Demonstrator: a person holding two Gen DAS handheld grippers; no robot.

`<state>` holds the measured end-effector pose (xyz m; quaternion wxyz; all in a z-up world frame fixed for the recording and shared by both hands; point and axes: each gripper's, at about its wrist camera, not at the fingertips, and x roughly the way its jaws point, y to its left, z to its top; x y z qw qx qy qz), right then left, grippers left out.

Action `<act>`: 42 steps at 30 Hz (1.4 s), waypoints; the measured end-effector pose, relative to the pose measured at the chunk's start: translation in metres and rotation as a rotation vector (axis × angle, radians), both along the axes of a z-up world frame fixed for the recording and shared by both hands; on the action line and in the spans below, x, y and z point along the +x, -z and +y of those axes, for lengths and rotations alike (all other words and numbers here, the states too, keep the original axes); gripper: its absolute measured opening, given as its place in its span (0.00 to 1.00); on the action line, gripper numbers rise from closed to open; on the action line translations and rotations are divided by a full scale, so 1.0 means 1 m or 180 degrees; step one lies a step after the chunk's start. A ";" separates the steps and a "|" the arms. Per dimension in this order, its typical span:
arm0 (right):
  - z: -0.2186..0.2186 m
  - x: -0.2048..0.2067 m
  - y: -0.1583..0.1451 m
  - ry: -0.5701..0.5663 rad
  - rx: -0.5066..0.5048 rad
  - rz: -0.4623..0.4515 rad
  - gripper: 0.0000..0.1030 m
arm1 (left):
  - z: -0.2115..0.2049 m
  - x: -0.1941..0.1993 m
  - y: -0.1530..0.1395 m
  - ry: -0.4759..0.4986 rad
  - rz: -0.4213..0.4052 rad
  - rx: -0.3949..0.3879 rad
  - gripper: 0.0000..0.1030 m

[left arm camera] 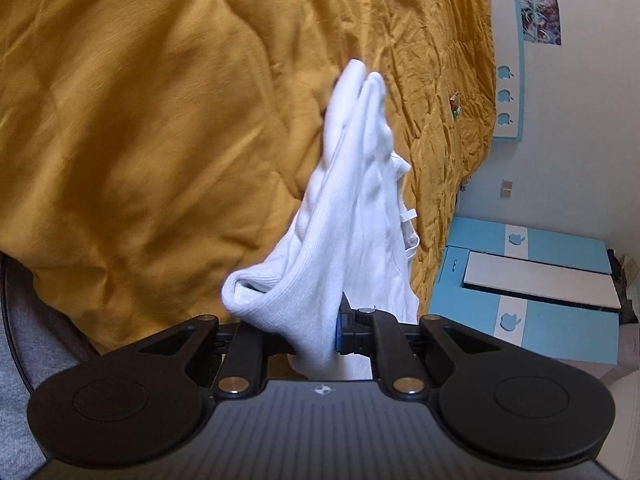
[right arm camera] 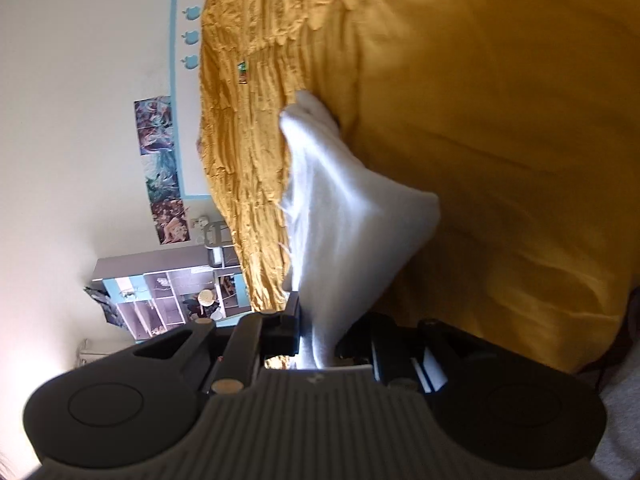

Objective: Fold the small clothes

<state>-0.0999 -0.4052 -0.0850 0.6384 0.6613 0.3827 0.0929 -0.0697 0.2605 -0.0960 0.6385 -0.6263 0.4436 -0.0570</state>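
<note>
In the left wrist view, our left hand-held gripper [left arm camera: 320,336] is clamped on a white garment [left arm camera: 352,208]. The cloth is pinched right between the two fingers, and a blue pad [left arm camera: 340,332] presses on it from the right side. From the pinch, the white garment stretches away from us in long folds, out over the yellow blanket [left arm camera: 160,120] on the bed. A ribbed edge bunches up just to the left of the fingers. The far tip of the cloth looks close to the blanket, but we cannot tell if it touches. Past the edge of the bed we see a blue and white cabinet [left arm camera: 532,280] and a poster [left arm camera: 538,4] on the wall.

In the right wrist view, our right hand-held gripper [right arm camera: 318,344] is also squeezed on the white garment [right arm camera: 340,220]. The cloth starts between the fingers and spreads wider as it goes away from us. It is blurry here. It hangs in front of the yellow blanket [right arm camera: 500,140], near the edge of the bed. Beyond that edge we see pictures [right arm camera: 160,168] on the wall and shelves [right arm camera: 168,300] lower down.
</note>
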 end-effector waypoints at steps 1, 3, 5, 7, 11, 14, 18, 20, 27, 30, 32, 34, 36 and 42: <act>0.000 -0.002 0.005 -0.0020 -0.0056 0.0034 0.10 | 0.001 -0.002 0.007 -0.0027 -0.0014 -0.0057 0.16; -0.002 -0.003 0.006 -0.0074 -0.0248 0.0054 0.17 | 0.004 -0.004 0.014 -0.0033 -0.0051 -0.0100 0.18; -0.008 -0.005 0.001 -0.0057 -0.0498 0.0085 0.22 | 0.009 -0.005 0.006 -0.0125 -0.0034 0.0029 0.21; -0.017 -0.010 -0.007 0.0098 -0.0625 0.0105 0.34 | 0.013 -0.003 -0.012 -0.0099 -0.0098 0.0422 0.28; -0.040 -0.021 -0.026 0.0408 -0.1099 0.0121 0.40 | 0.016 0.001 -0.056 -0.0126 -0.0138 0.1559 0.48; -0.050 -0.025 -0.045 0.0584 -0.1555 0.0135 0.48 | 0.018 0.006 -0.089 -0.0184 -0.0172 0.2385 0.56; -0.041 -0.034 -0.078 0.0918 -0.2417 -0.0223 0.68 | 0.020 0.012 -0.120 -0.0227 -0.0617 0.2865 0.67; -0.033 -0.027 -0.091 0.0838 -0.2730 -0.0451 0.68 | 0.017 0.022 -0.131 -0.0183 -0.0928 0.2861 0.71; 0.001 0.050 -0.123 -0.0040 -0.3289 -0.1037 0.75 | -0.022 0.101 -0.134 0.0614 -0.1232 0.3012 0.79; 0.023 0.094 -0.123 -0.0406 -0.3524 -0.1053 0.76 | -0.036 0.123 -0.118 0.0745 -0.1102 0.3197 0.80; 0.035 0.116 -0.119 -0.0648 -0.3617 -0.1025 0.76 | -0.043 0.135 -0.106 0.0876 -0.1004 0.3260 0.80; 0.047 0.142 -0.112 -0.0904 -0.3703 -0.1045 0.76 | -0.046 0.145 -0.096 0.1006 -0.0970 0.3351 0.80; 0.057 0.165 -0.102 -0.1054 -0.3812 -0.1014 0.79 | -0.049 0.157 -0.087 0.1016 -0.0884 0.3437 0.79; 0.078 0.213 -0.067 -0.1310 -0.3905 -0.0827 0.79 | -0.051 0.189 -0.062 0.1165 -0.0760 0.3512 0.79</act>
